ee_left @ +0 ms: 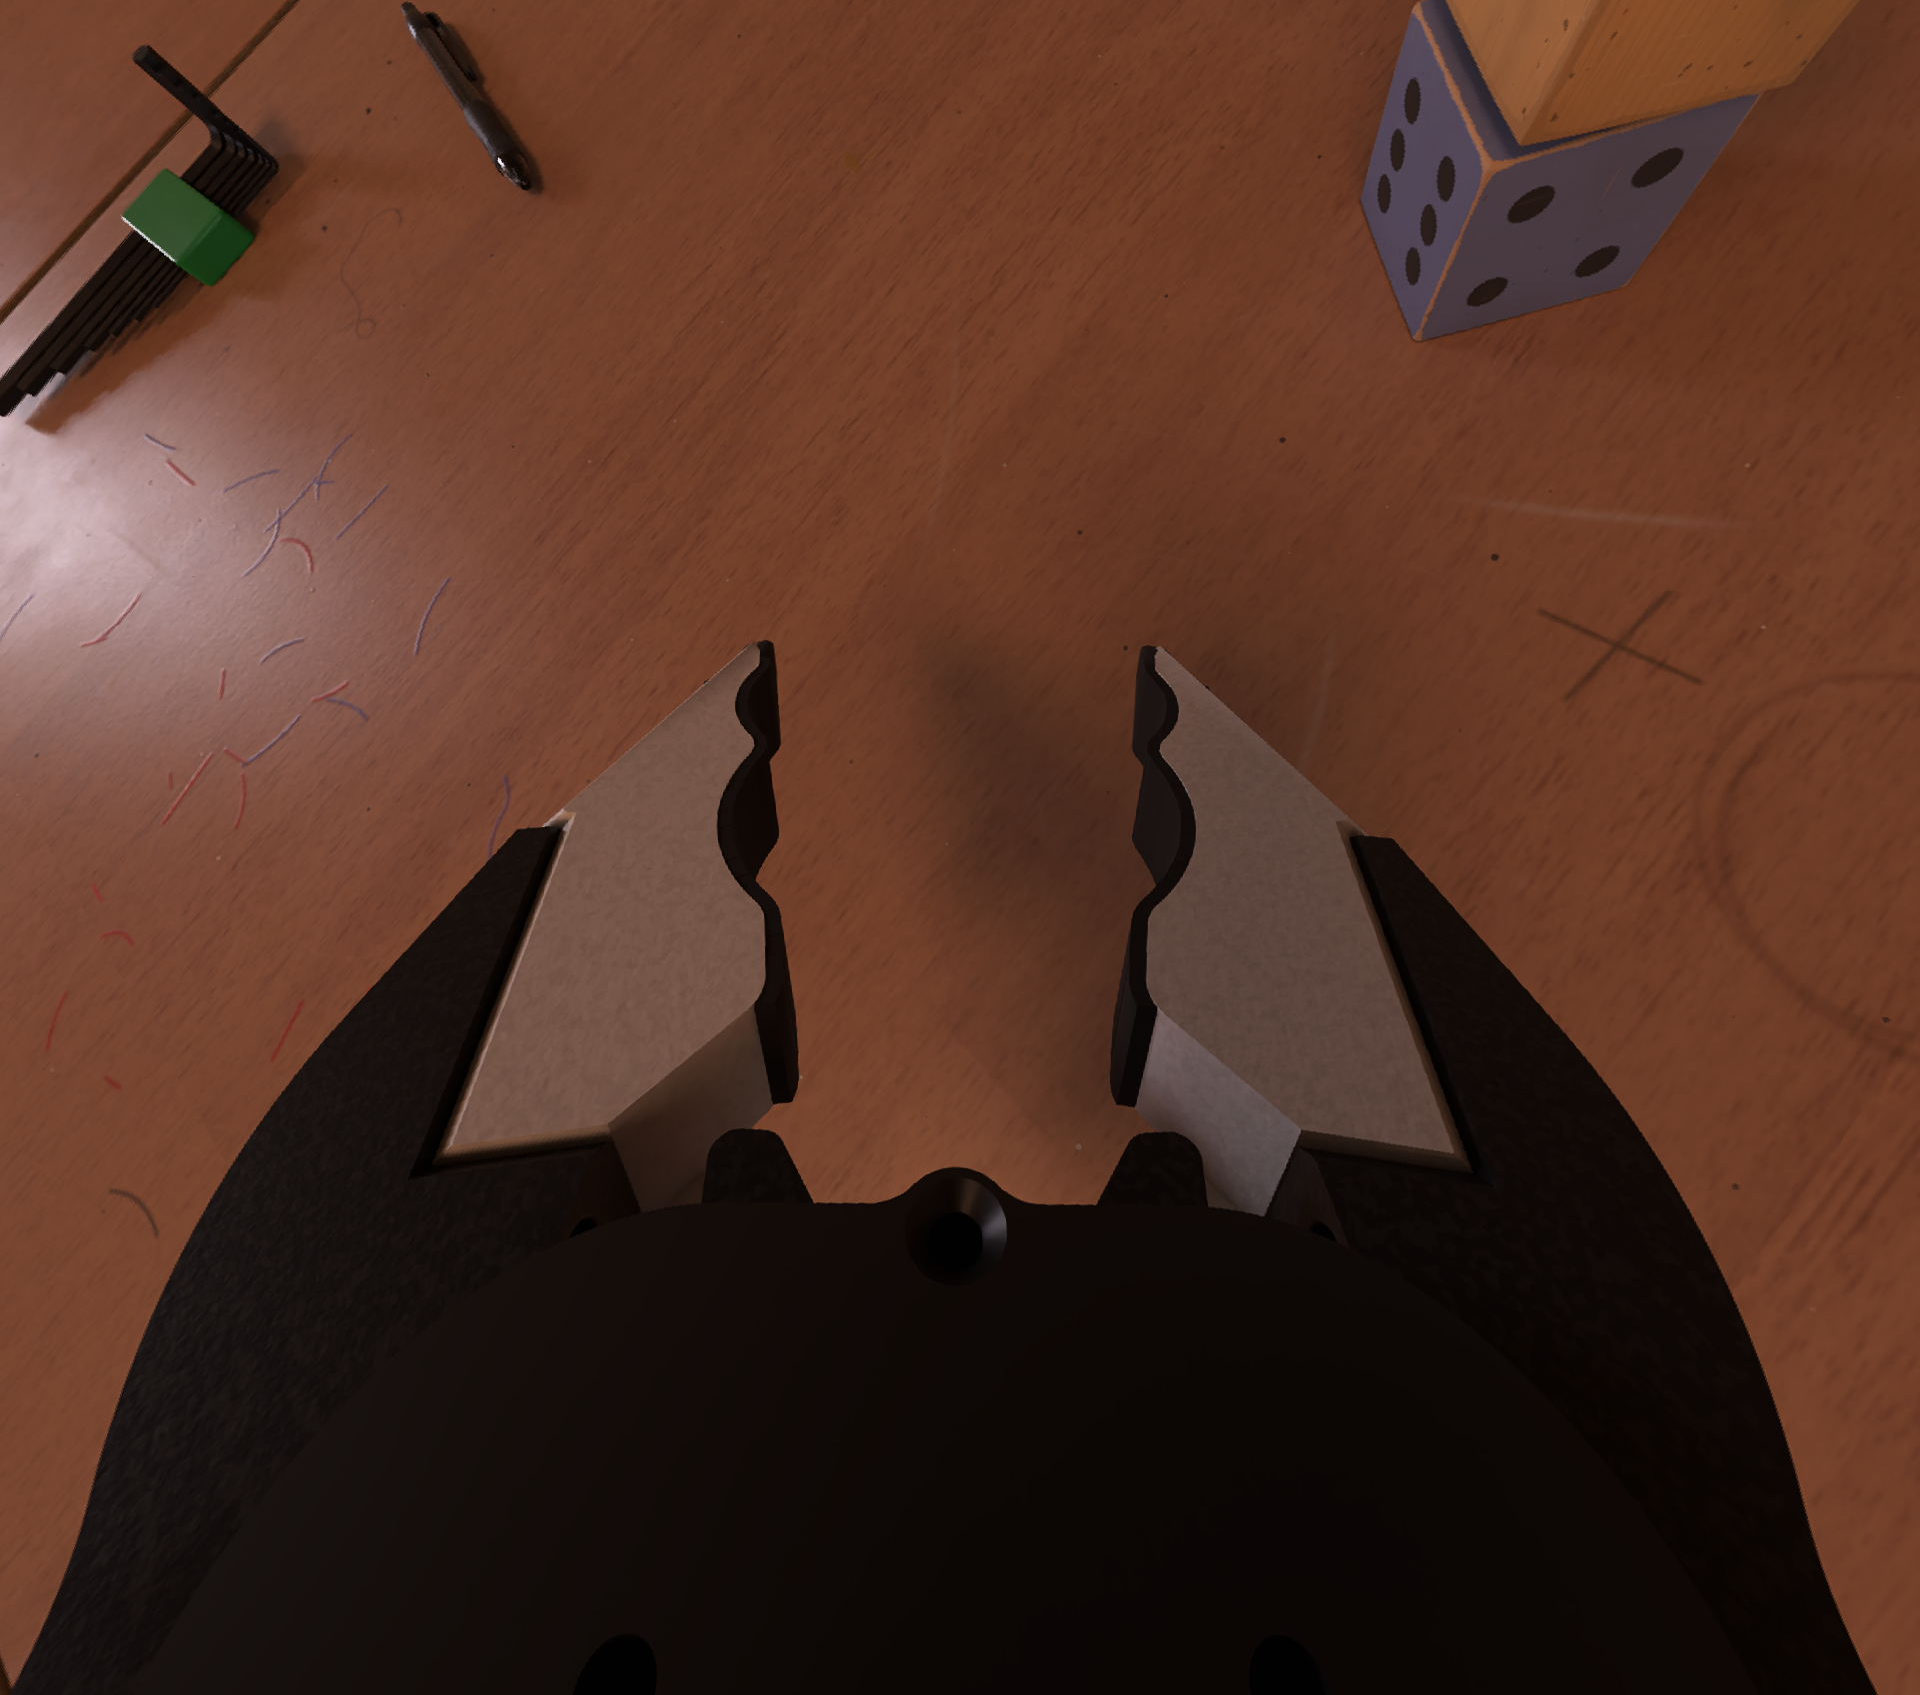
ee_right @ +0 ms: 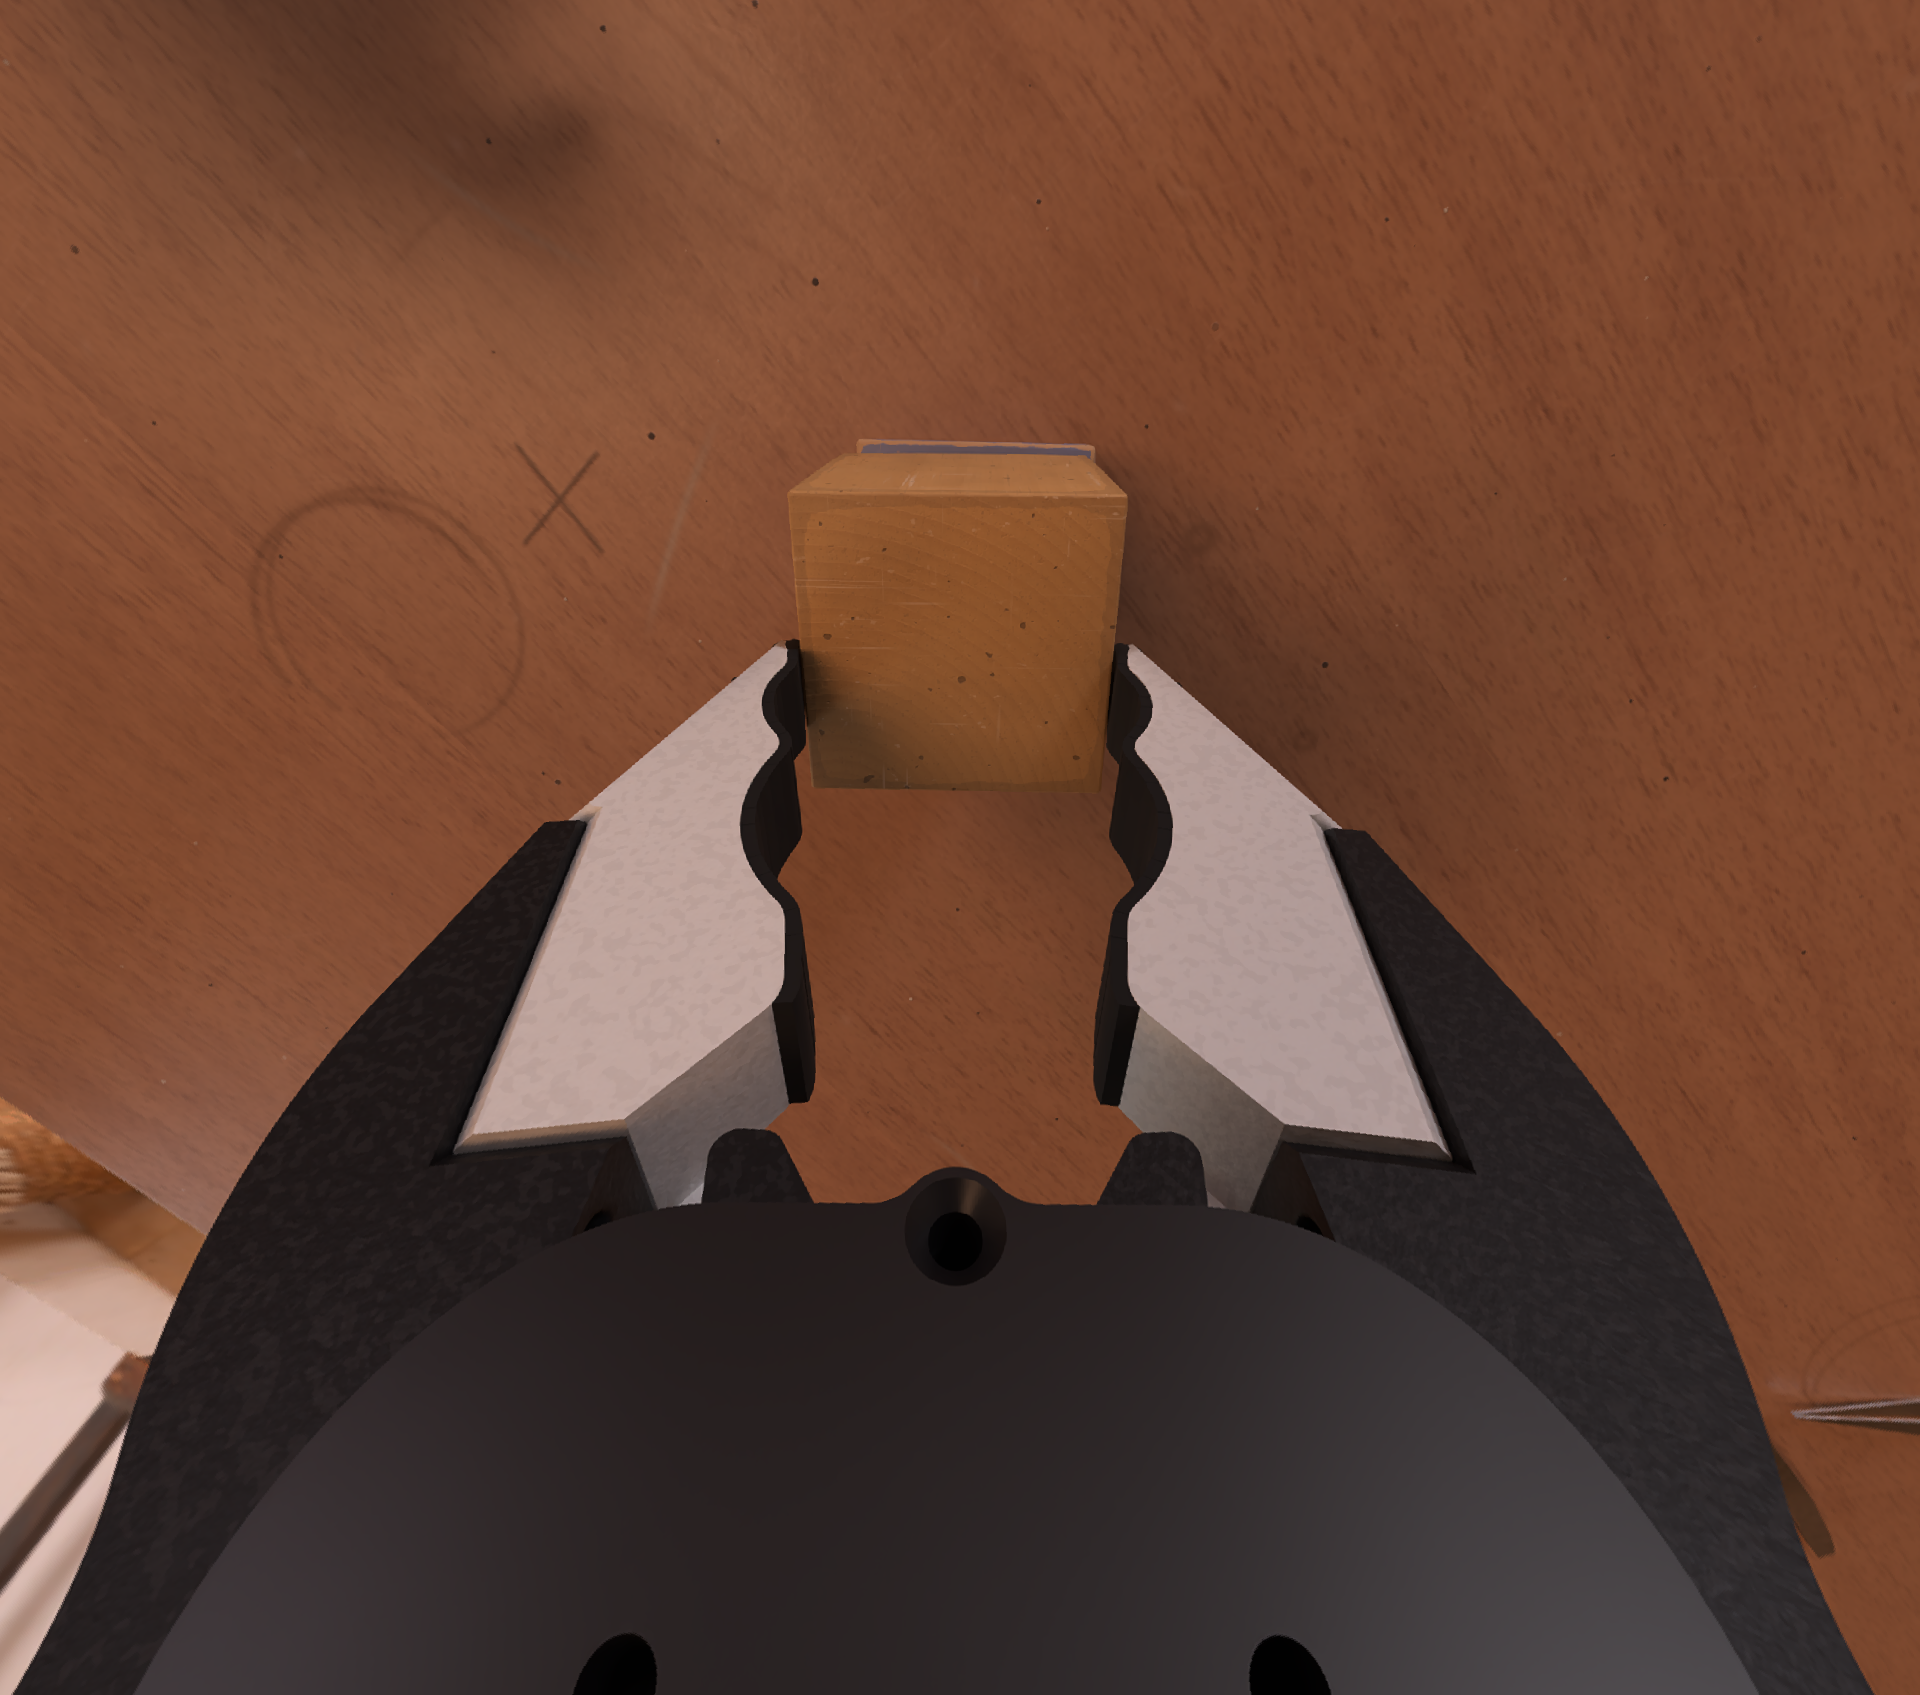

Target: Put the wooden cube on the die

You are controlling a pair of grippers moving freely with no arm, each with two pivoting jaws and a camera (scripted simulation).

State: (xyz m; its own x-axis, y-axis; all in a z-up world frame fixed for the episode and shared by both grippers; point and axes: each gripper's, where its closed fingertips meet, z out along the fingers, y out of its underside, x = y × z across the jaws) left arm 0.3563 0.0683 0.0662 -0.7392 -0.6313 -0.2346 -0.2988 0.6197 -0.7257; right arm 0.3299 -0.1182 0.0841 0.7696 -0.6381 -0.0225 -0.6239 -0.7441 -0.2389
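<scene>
My right claw [ee_right: 956, 669] looks straight down on the wooden cube [ee_right: 956, 637], its fingertips [ee_right: 787, 689] flanking the block's near half; a sliver of gap shows on each side, so I cannot tell whether I am gripping it. The cube sits on top of the blue die [ee_left: 1527, 211], turned slightly askew to it. My left claw [ee_left: 956, 658] hangs spread apart and empty over the wooden table [ee_left: 935, 295], well apart from the stack. Far left lie a hex key set [ee_left: 145, 243] and a pen [ee_left: 473, 97].

Workshop — hex keys [ee_left: 125, 263] on scribbled wooden bench [ee_left: 935, 398].
</scene>
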